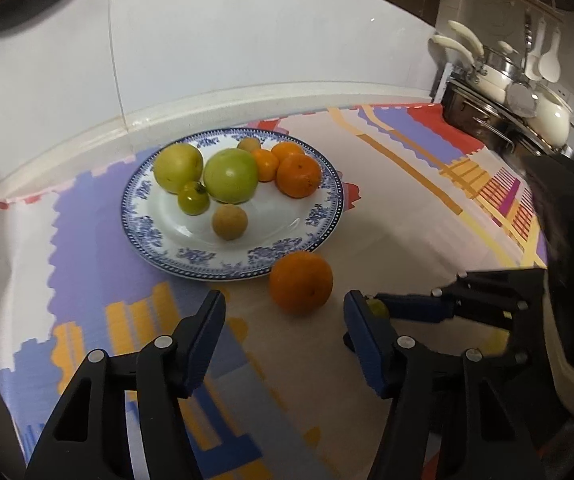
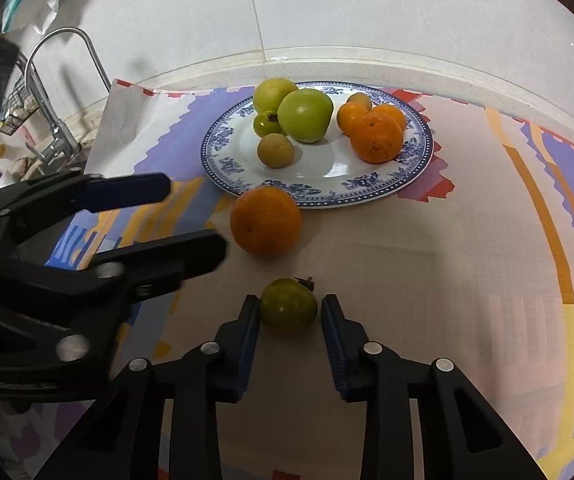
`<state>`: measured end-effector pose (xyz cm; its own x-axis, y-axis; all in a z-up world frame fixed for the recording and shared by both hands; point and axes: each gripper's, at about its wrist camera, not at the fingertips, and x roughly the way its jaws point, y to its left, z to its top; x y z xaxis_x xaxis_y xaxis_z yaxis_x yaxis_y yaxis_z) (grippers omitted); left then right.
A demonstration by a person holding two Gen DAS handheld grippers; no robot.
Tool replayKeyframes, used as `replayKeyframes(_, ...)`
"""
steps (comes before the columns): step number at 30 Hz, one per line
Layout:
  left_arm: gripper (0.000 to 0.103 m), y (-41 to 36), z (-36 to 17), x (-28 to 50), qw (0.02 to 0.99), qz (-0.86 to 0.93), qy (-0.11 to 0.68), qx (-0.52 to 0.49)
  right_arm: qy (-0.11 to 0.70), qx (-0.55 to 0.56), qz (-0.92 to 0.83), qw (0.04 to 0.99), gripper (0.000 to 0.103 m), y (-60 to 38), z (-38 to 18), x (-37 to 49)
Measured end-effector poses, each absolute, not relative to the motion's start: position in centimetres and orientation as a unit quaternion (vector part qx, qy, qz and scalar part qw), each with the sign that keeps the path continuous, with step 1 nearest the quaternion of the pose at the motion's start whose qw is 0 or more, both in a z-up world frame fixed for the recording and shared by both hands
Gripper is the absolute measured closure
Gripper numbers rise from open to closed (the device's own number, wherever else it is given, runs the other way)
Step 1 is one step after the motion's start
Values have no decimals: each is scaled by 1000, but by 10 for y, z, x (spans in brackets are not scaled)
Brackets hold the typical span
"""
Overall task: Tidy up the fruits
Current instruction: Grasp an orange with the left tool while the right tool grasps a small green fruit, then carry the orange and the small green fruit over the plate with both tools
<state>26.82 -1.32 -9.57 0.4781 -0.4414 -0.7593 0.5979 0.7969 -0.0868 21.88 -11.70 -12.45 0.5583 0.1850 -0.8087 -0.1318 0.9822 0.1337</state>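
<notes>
Round glazed plate [image 2: 415, 168], white with a blue floral rim, lying on a patterned mat [image 2: 487, 280] of lilac, orange and red blocks. On the plate: two large smooth green fruits, a small green tomato, two matt tan fruits and three dimpled oranges, one tan fruit partly hidden behind the oranges at 1 o'clock. A loose orange [image 2: 265, 220] rests on the mat at the plate's 7 o'clock edge; whether it touches the rim cannot be told.

Right gripper [image 2: 289, 314], black arms with ribbed blue pads, tilted steeply down and clenched on a small green tomato [image 2: 288, 305] whose dry stem points to 1 o'clock; the left pad presses its skin, while the right pad's contact is less clear. In the left wrist view this tomato is almost wholly hidden by a pad.

Left gripper [image 1: 285, 328], also angled down, stands released, its jaws apart, the loose orange just ahead of the fingertips. Pans at 2 o'clock are cut off.
</notes>
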Motion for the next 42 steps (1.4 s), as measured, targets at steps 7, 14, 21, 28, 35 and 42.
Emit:
replayKeyframes(7, 49, -29, -103, 276, 854, -279, 431, 88, 457, 40, 68, 886, 74, -133, -121, 214)
replayKeyframes(14, 58, -43, -113, 280, 854, -251, 448, 88, 447, 63, 23, 892, 74, -166, -115, 212)
replayKeyframes(21, 62, -51, -116, 278, 859, -235, 445, 93, 436, 65, 20, 898, 74, -174, -109, 213)
replayKeyframes(28, 63, -46, -110, 266, 867, -225, 435, 93, 433, 65, 32, 898, 74, -174, -106, 211)
replayKeyframes(35, 63, -33, -96, 250, 878, -212, 422, 78, 421, 58, 54, 904, 74, -171, -94, 204)
replayKeyframes(42, 63, -22, -76, 236, 894, -195, 398, 64, 402, 44, 79, 911, 74, -166, -76, 200)
